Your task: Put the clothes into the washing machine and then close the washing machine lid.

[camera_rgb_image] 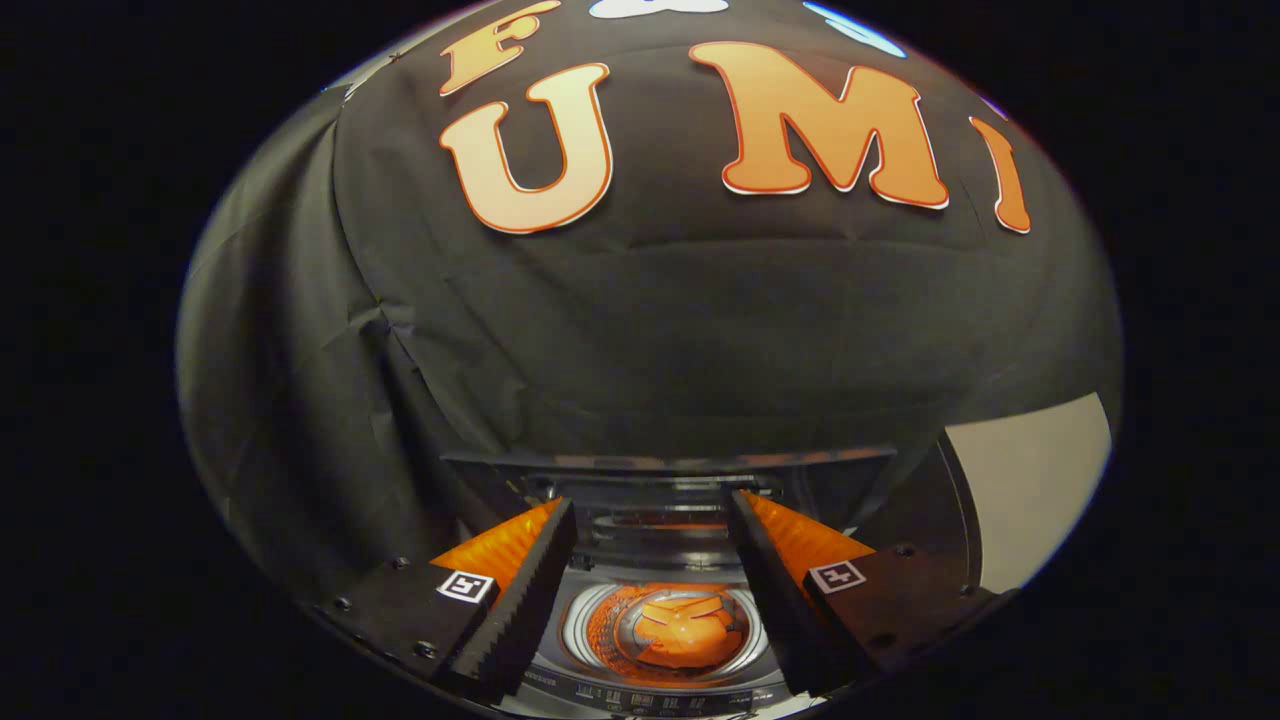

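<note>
- Your gripper (650, 540) stands wide, its fingers (530, 590) spread well apart with nothing held between them.
- The washer (665, 690) sits below and just ahead of the fingers, and you look down into it through the gap between them.
- Its drum (665, 630) shows between the fingers, a round opening with a bright ring around it.
- An orange shape (690, 625) lies inside the drum; you cannot tell whether it is clothes or a reflection.
- The lid (670, 470) stands raised beyond the fingertips, behind the drum, so the washer is open.
- The black cloth wall (650, 330) rises beyond the lid.
- A pale panel (1035, 480) shows beyond the right finger, beside the washer.
</note>
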Tool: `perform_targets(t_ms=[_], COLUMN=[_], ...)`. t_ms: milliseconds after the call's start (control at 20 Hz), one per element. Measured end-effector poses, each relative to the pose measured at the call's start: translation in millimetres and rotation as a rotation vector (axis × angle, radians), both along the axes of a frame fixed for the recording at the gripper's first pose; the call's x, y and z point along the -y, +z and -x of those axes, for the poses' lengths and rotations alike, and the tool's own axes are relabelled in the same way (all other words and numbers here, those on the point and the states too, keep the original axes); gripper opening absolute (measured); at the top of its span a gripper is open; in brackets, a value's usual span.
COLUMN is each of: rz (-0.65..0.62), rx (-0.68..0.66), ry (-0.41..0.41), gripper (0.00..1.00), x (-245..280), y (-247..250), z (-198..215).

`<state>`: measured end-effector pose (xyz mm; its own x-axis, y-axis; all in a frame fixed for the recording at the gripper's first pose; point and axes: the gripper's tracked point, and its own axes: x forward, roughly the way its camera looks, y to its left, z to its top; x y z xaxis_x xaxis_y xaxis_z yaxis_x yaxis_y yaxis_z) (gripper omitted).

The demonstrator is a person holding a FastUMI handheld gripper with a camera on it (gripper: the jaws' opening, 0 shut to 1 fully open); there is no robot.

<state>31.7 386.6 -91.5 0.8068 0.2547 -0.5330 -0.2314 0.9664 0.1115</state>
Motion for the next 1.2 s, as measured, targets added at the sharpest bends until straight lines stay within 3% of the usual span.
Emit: perform_targets(t_ms=[600,1200], rz=[0.001,0.04], rx=[-0.029,0.119], ry=[-0.029,-0.02], gripper=[0.99,1.0], x=[-4,-1], y=[-25,-30], z=[-65,-29])
